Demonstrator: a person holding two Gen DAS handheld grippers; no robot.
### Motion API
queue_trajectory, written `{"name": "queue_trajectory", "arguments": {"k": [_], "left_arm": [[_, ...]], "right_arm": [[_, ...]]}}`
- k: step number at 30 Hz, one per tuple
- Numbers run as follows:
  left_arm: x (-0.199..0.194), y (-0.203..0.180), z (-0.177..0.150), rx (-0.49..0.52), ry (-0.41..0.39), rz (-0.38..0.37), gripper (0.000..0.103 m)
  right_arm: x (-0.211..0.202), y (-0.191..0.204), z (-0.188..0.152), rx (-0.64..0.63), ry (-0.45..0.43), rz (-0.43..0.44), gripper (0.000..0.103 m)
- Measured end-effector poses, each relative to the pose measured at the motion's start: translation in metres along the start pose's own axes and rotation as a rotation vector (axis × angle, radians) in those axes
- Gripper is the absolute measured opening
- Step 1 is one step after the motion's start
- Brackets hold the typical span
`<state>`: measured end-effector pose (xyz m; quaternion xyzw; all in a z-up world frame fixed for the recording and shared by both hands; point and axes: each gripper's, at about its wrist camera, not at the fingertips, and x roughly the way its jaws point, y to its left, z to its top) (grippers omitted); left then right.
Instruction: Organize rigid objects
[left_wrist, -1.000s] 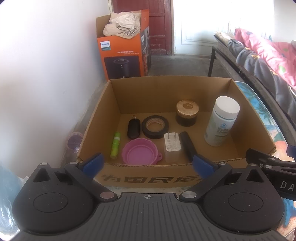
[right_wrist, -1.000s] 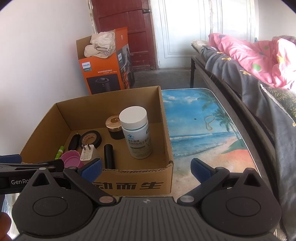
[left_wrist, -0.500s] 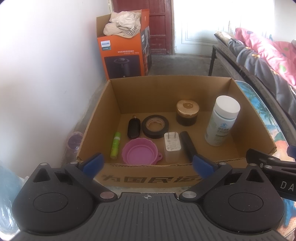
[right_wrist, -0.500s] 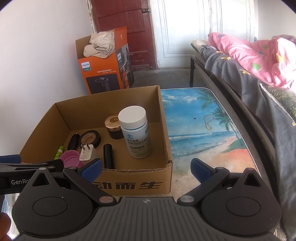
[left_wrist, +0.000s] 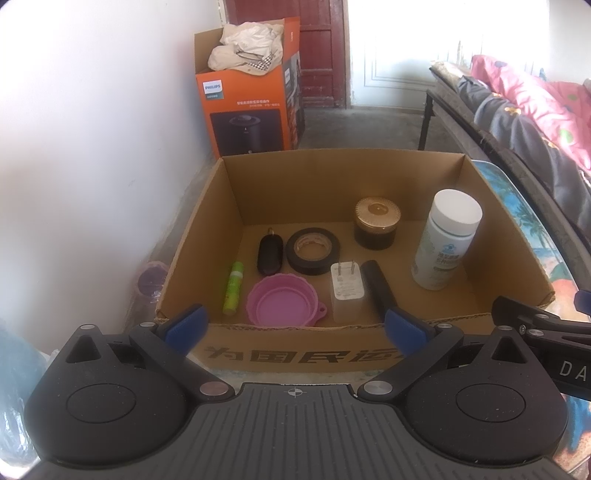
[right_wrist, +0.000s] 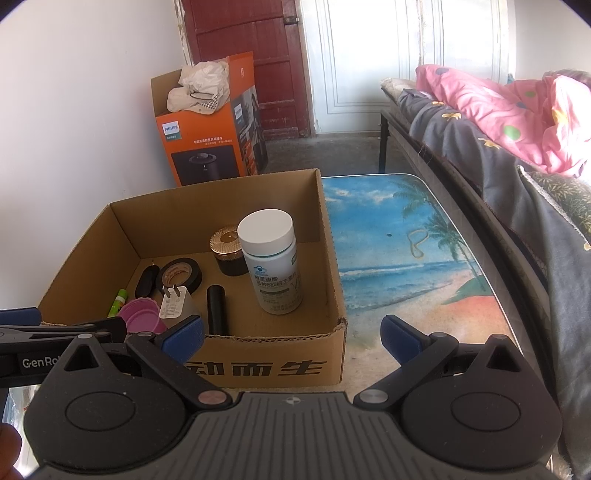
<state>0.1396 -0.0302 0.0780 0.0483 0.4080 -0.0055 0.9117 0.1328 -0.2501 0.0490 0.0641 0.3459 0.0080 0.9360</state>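
An open cardboard box (left_wrist: 236, 192) (right_wrist: 332, 254) stands on the table. Inside it are a white bottle (left_wrist: 445, 240) (right_wrist: 271, 262), a dark jar with a gold lid (left_wrist: 377, 223), a black tape roll (left_wrist: 313, 251), a black key fob (left_wrist: 270, 254), a green tube (left_wrist: 234, 286), a pink collapsible bowl (left_wrist: 282, 301), a white plug adapter (left_wrist: 347, 290) and a black cylinder (left_wrist: 378, 288). My left gripper (left_wrist: 295, 326) is open and empty in front of the box's near wall. My right gripper (right_wrist: 291, 338) is open and empty at the box's near right corner.
The table top (right_wrist: 406, 258) with a beach picture extends right of the box, with a rubber band (right_wrist: 415, 242) on it. An orange Philips box (left_wrist: 251, 99) stands on the floor behind. A bed with a pink quilt (right_wrist: 509, 103) runs along the right. A white wall is on the left.
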Motion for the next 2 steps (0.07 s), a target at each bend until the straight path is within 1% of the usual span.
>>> {"name": "queue_trajectory", "arguments": {"k": [2], "left_arm": [[0.0,-0.0005,-0.0003,0.002,-0.001,0.003,0.103]], "right_arm": [[-0.0001,-0.0001,-0.0001,0.001,0.0,0.001,0.103]]}}
